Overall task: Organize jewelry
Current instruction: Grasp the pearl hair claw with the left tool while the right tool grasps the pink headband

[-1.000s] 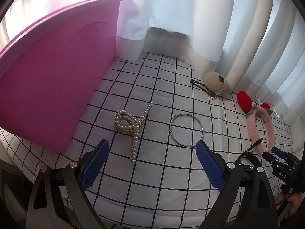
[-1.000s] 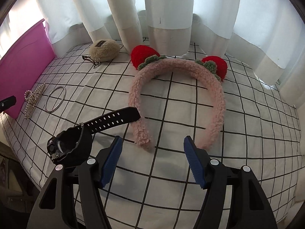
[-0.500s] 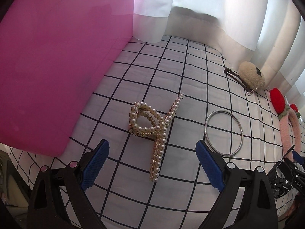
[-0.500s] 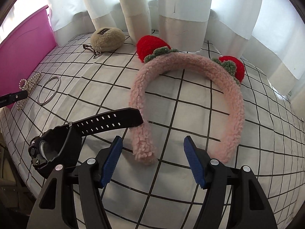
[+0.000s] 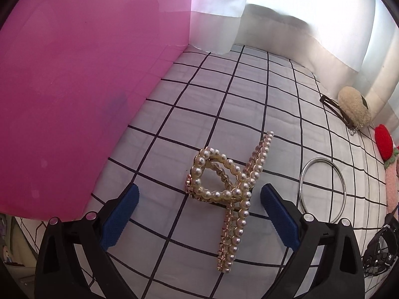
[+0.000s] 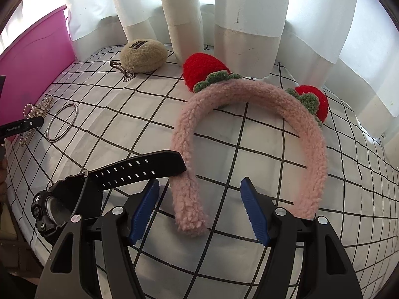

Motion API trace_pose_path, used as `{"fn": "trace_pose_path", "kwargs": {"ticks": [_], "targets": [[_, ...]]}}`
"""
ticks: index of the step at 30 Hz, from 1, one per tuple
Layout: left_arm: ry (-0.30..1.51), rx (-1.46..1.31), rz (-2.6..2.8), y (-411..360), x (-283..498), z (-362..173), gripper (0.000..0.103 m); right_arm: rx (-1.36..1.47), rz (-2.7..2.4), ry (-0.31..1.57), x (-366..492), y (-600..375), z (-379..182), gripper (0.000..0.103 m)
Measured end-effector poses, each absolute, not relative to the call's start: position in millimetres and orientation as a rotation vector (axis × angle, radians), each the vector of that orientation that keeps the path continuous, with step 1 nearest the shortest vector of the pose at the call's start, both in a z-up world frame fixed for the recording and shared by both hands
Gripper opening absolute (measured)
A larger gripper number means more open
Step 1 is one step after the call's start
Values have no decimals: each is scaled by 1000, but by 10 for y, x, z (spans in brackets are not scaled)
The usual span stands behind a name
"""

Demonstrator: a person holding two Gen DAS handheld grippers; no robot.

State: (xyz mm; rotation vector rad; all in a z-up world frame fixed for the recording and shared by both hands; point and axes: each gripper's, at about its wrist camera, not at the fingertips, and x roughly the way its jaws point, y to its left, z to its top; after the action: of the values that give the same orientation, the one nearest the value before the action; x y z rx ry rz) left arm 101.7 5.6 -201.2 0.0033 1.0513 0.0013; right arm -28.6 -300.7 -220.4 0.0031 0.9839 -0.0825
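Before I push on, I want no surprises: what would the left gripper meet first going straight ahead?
Most likely the pearl hair clip, which lies on the checked cloth between the open jaws of the left gripper. Depth is hard to judge.

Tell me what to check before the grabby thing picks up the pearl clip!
1. Left gripper open wide enough: ok, both fingers spread apart.
2. Pearl hair clip between the fingers: ok, it lies in the gap on the checked cloth.
3. Nothing touching the clip: ok, the silver bangle lies apart from it.
4. Pink box close by: ok, right beside the clip.
5. Box open on top: cannot tell, only its wall shows.
6. Right gripper out of the way: ok, open over the fuzzy headband.
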Motion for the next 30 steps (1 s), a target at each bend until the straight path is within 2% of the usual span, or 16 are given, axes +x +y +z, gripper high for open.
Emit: {"fn": "trace_pose_path", "kwargs": {"ticks": [17,23,25,26,27,28,29,30], "targets": [[1025,-2,15,-53,1293,-2063,97,-5,-68,934,239,-3080,-2255,89],[1032,-10,14,-47,1281,-2062,96,12,-82,949,243,-3015,-2234,89],[1035,-12,13,-47,1255,-2049,91,15,-83,948,226,-2994,-2226,83],[1031,-10,9,-54,1234,-2041,88,11,-83,941,206,-2981,-2212,71],[1025,-6,1,-63,1212,-2028,79,8,-85,936,187,-2973,-2193,54],[1020,1,-9,-76,1180,-2010,68,7,-90,935,176,-2964,-2177,43],[1015,6,-19,-91,1152,-1996,63,9,-89,936,165,-2960,-2163,25],[1012,12,-31,-107,1126,-1983,53,9,-89,941,156,-2953,-2159,12]]}}
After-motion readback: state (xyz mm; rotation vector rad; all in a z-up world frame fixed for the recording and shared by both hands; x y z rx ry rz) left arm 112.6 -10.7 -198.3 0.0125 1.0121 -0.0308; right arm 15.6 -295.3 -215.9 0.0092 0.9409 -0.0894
